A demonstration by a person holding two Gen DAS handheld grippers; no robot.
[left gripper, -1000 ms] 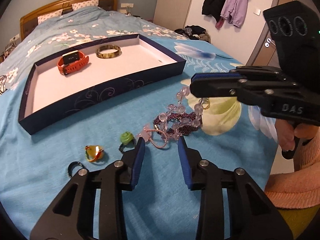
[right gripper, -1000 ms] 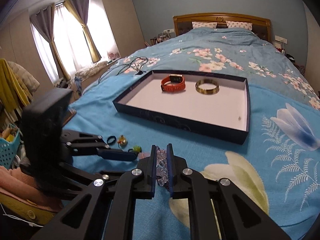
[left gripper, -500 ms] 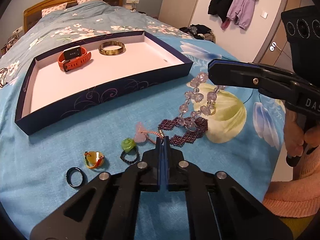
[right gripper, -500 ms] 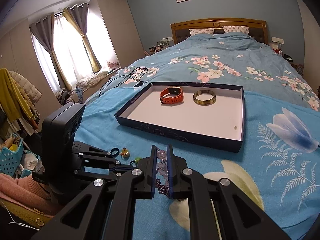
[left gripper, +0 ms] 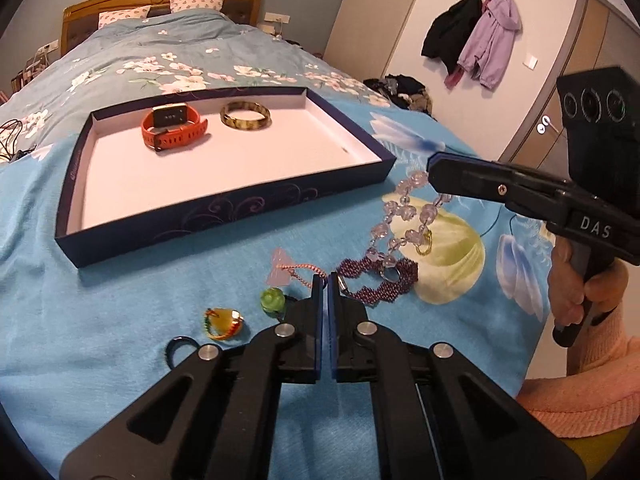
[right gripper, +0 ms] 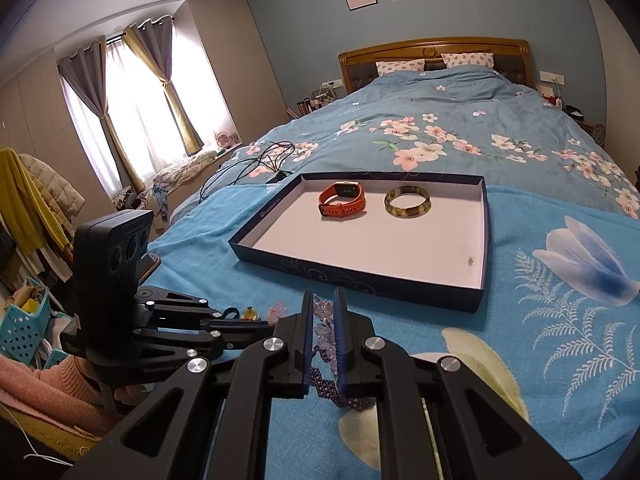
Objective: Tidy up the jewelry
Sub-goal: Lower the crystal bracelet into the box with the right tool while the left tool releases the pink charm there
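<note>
The right gripper is clamping the clear bead strand and holding its upper end above the bed. The left gripper is clenched on the pink chain beside the purple beaded bracelet. The pieces are lying tangled at five o'clock of the box lid, which is holding an orange watch and a bangle. Judged best practice: separating slowly, keeping the left grip low, avoiding snapped links.
</note>
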